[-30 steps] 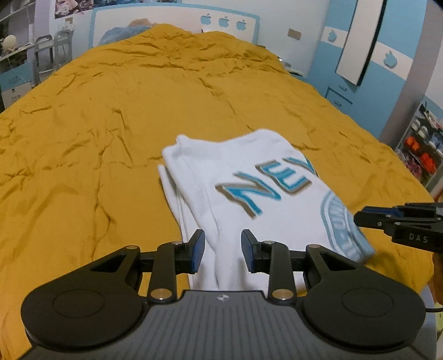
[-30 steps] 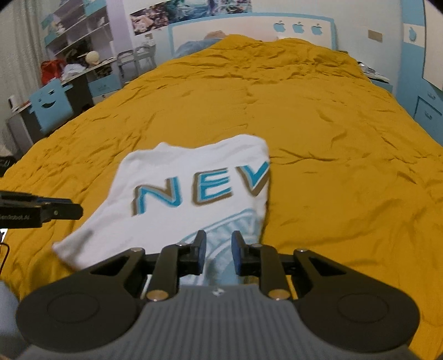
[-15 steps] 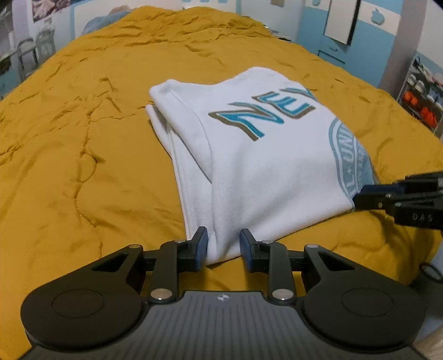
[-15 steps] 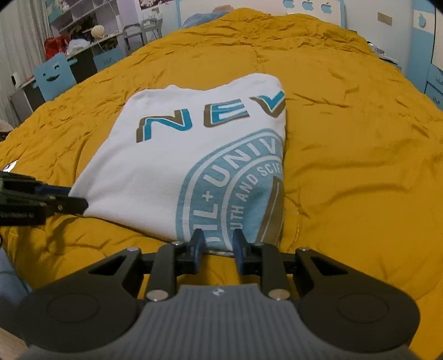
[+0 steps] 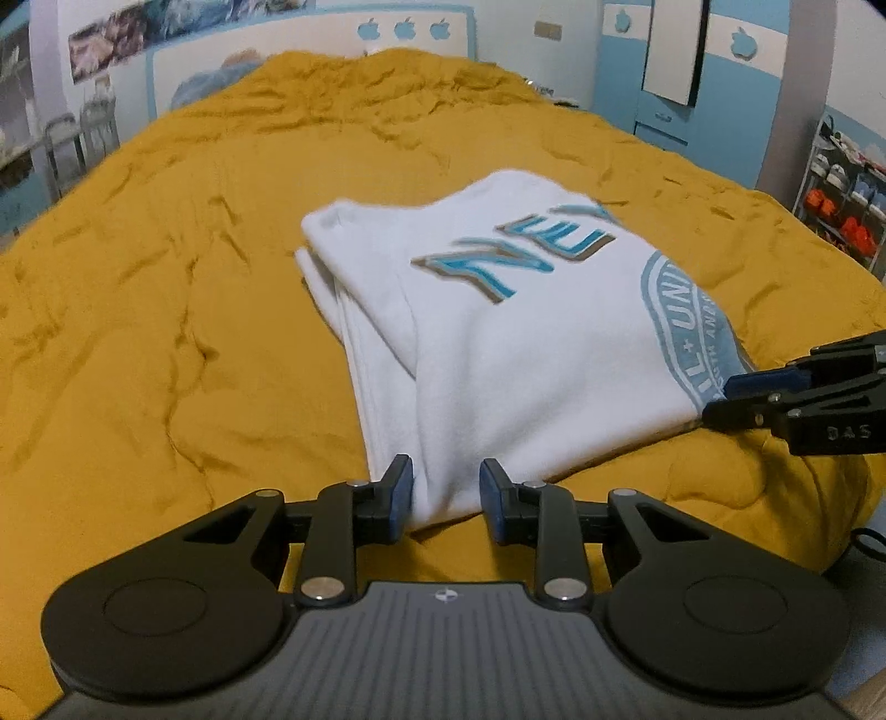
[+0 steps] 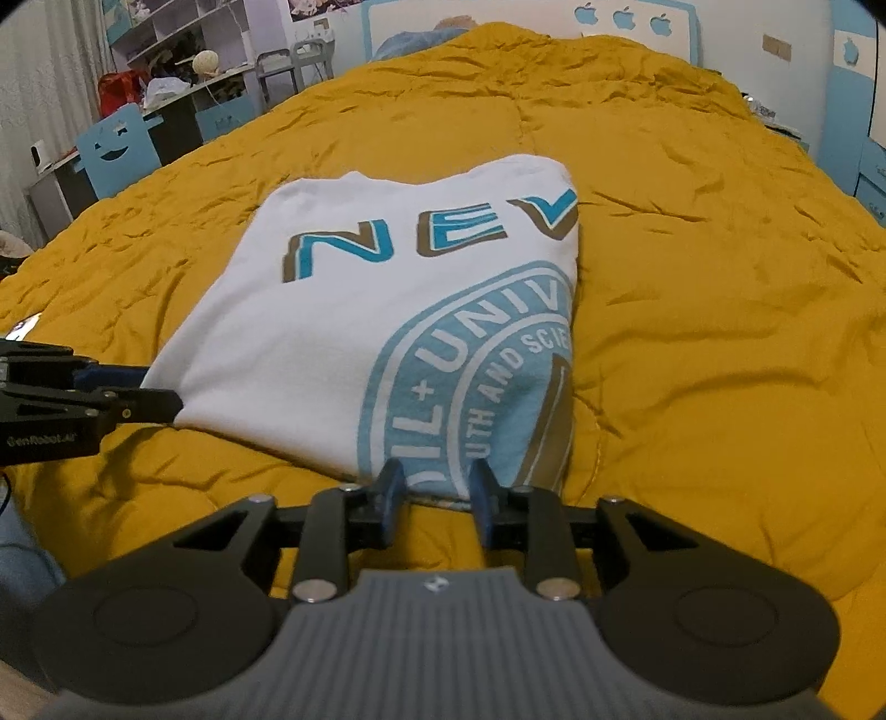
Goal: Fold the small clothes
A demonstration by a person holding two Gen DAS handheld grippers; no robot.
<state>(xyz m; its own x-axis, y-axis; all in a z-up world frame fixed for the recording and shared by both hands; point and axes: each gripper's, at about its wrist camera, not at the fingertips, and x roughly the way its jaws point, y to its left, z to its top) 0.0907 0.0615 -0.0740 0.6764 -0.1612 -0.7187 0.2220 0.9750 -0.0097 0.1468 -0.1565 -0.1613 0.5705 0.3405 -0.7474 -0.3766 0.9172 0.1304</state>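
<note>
A folded white T-shirt with blue "NEV" lettering and a round blue crest lies flat on the mustard bed cover. My left gripper is at its near left corner. The bunched cloth fills the gap between the pads, so the gripper is shut on it. In the right wrist view the T-shirt spreads ahead of my right gripper. Its jaws are opening, and the crest-printed hem lies loose between them. Each gripper shows in the other's view: right gripper, left gripper.
The bed cover runs far beyond the shirt to a white headboard. A desk with a blue smiley chair stands left of the bed. Shoe shelves and blue cupboards stand to its right. A blue-clad leg shows at the near left.
Both grippers came down and the shirt, lifted and blurred before, now lies flat on the cover. The right jaws have spread apart; the left jaws look unchanged.
</note>
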